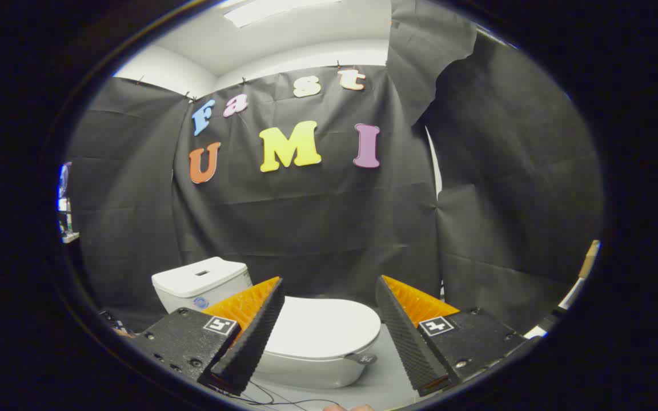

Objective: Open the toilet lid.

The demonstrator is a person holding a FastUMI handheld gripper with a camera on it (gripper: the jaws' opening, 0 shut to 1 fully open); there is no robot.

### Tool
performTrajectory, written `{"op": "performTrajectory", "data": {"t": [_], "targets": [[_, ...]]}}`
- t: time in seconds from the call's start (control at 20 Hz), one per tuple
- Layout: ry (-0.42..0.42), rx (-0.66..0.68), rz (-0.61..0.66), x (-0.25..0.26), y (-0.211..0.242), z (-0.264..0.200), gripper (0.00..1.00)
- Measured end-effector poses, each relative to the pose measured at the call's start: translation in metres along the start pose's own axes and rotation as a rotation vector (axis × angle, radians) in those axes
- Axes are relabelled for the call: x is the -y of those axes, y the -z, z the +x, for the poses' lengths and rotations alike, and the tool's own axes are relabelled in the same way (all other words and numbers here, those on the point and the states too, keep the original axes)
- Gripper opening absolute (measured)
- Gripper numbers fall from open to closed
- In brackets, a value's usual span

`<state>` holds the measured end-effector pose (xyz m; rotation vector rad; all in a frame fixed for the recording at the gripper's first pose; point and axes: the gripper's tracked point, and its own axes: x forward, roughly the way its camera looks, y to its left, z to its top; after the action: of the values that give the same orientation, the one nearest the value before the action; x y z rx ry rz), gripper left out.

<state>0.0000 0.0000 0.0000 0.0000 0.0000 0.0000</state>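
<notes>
a white toilet lid [323, 328] lies flat and closed on its bowl [312, 371], seen between and a little beyond the two fingers of the hand-held gripper [329, 305]. the lid is oval, smooth and glossy, and its rounded front edge faces the lower right, where a small dark tab [365, 358] sticks out just under the rim. behind the lid and to its left stands the white cistern [201, 284], with a flush button set in its top. the toilet sits on a pale grey floor [386, 379], and a thin dark cable [283, 397] trails across the floor near the bowl. black cloth [306, 228] hangs as a wall behind everything. the hand-held gripper is released, its fingers spread wide with nothing between them, and it hovers above and apart from the lid, not touching it. the step in hand looks to be the approach. to do it well, it would likely help to bring the fingers down toward the front edge, farthest from the hinge by the cistern, since lifting there needs least effort. one finger could slip under the lip, or both could pinch the rim. the glossy surface may be slippery, so a firm hold and a slow upward arc toward the cistern seem wise.
</notes>
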Motion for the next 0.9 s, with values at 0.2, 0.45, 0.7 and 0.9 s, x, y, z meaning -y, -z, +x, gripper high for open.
{"op": "performTrajectory", "data": {"t": [0.2,0.45,0.7,0.9], "targets": [[0.012,0.001,0.034,0.009,-0.002,0.0,1.0],[0.017,-0.007,0.052,0.015,0.001,0.004,1.0],[0.03,0.015,0.038,0.02,-0.004,0.004,1.0],[0.02,0.004,0.029,0.015,0.001,0.004,1.0]]}}
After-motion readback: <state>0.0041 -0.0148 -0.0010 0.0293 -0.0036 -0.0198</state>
